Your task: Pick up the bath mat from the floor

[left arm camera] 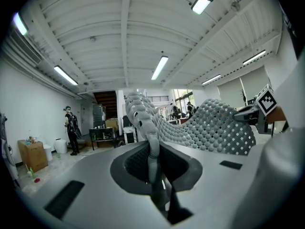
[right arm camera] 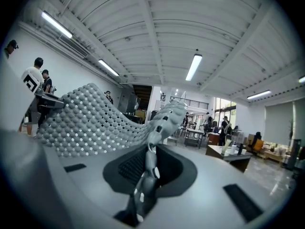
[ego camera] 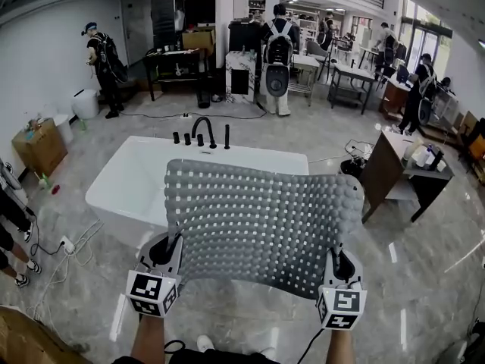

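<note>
Holding bath mat (ego camera: 261, 222) clear of floor: left gripper (ego camera: 168, 253) and right gripper (ego camera: 340, 268) clamped on near corners; keep them level, spread apart.

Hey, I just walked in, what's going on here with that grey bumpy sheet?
A person is holding a grey bath mat with a handheld tool in each hand. The left tool and the right tool are each shut on a near corner, so the mat hangs spread between them, clear of the floor, in front of a white bathtub. Other people stand farther back in the room.
</note>
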A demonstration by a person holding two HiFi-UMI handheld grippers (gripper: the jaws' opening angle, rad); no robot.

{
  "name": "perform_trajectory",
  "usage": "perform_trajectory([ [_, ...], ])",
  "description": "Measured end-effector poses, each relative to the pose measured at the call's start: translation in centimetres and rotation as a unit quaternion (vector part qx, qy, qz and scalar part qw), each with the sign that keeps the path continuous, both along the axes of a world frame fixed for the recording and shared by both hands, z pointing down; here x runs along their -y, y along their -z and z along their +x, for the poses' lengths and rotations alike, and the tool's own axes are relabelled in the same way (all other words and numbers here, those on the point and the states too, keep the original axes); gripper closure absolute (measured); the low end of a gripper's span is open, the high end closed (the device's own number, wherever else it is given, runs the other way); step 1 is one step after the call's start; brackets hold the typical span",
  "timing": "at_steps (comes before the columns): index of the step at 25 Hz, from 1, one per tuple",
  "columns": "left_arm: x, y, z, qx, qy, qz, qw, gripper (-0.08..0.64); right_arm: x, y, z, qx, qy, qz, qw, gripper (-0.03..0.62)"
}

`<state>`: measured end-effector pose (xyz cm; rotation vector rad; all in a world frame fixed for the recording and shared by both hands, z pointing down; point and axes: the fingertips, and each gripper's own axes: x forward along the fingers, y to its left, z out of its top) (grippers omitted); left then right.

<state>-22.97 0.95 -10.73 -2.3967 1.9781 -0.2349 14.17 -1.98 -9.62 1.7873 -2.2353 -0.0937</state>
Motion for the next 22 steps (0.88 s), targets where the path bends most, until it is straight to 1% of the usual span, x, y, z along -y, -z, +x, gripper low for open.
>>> perform_trajectory([
  [5,-0.10,-0.37,-0.71,0.006,-0.005,-0.003,1.0000,0.515,-0.36,-0.32,-1.04,0.000,0.001,0.001,1.000,0.528],
  [22,-0.22,-0.13,-0.50,0.005,-0.013,0.010,0.9999,0.516,-0.48,0.33,-1.12,-0.001,-0.003,0.013,1.000,0.528],
])
